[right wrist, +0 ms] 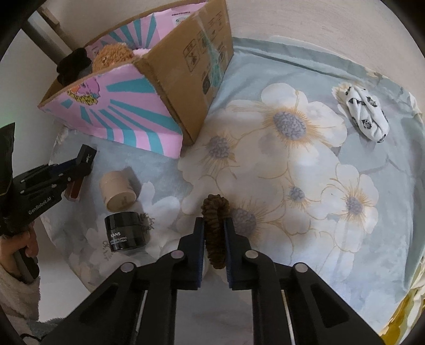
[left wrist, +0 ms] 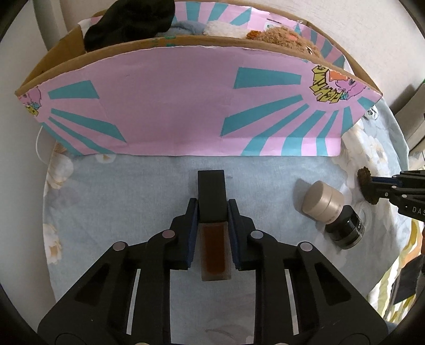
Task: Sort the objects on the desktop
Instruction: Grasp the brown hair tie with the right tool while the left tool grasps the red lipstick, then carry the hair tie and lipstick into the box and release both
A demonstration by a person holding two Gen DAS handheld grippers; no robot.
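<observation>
My left gripper [left wrist: 212, 209] is shut on a lip gloss tube [left wrist: 213, 246] with a black cap and brown contents, just in front of the pink and teal cardboard box [left wrist: 170, 106]. The tube also shows in the right wrist view [right wrist: 79, 169]. My right gripper [right wrist: 214, 225] is shut on a brown scrunchie [right wrist: 215, 231], just above the floral cloth. It also shows in the left wrist view [left wrist: 368, 187]. A beige jar [left wrist: 322, 201] and a black cream jar [left wrist: 345, 228] lie between the two grippers.
The box holds a black cloth [left wrist: 127, 24], a brown plush toy [left wrist: 281, 37] and other soft things. A white patterned scrunchie [right wrist: 362, 116] lies at the far right of the floral cloth [right wrist: 292, 164]. The table edge is close on the left.
</observation>
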